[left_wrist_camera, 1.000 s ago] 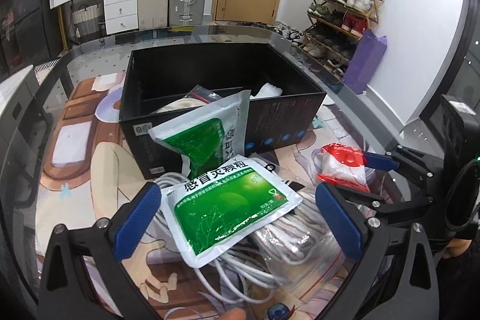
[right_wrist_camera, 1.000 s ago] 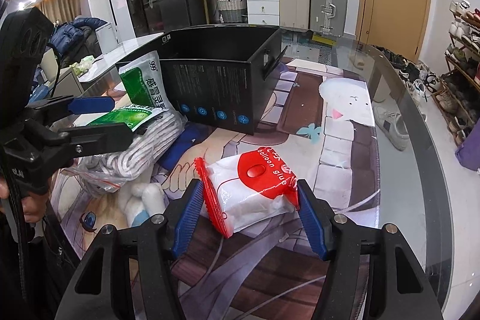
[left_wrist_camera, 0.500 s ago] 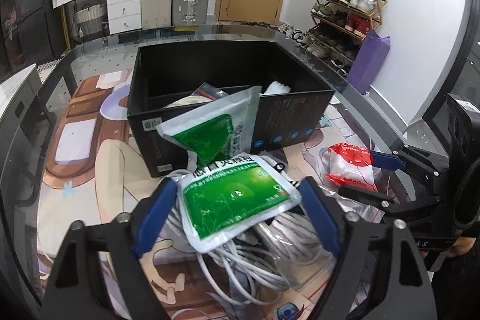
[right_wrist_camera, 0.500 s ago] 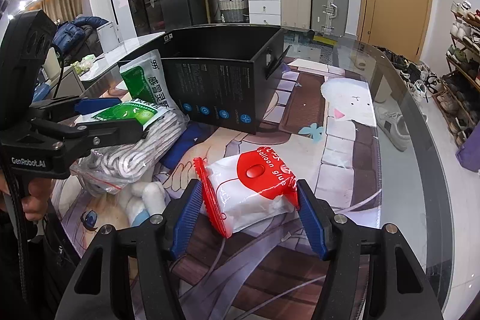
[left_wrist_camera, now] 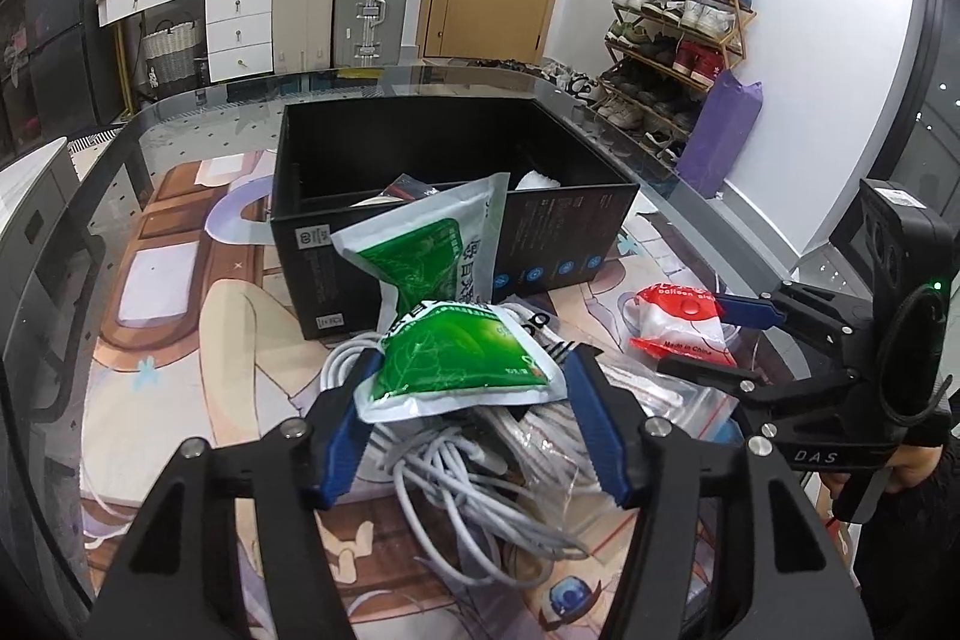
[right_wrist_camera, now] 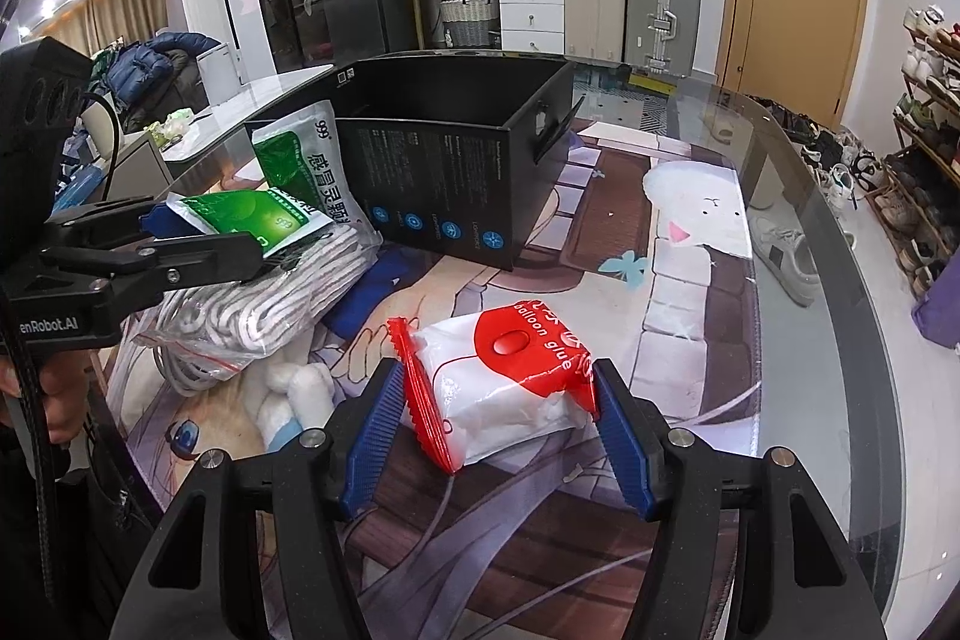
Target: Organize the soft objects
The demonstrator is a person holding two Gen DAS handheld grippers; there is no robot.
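My left gripper (left_wrist_camera: 471, 394) is shut on a green and white medicine pouch (left_wrist_camera: 459, 361) and holds it above a bag of white cable (left_wrist_camera: 480, 460). A second green pouch (left_wrist_camera: 438, 256) leans against the black box (left_wrist_camera: 420, 148). My right gripper (right_wrist_camera: 495, 418) is shut on a red and white balloon glue bag (right_wrist_camera: 510, 388) just above the mat. The left gripper with its pouch also shows in the right wrist view (right_wrist_camera: 204, 226), and the right gripper with the bag in the left wrist view (left_wrist_camera: 708, 334).
The open black box holds a few items behind a divider. A blue cloth (right_wrist_camera: 366, 298) and a white plush (right_wrist_camera: 300, 388) lie on the printed mat. The glass table edge (right_wrist_camera: 852, 316) curves at the right. Suitcases and a shoe rack stand beyond.
My left gripper has closed on the green pouch and lifted it off the cable bag. The right gripper has kept still with its bag.
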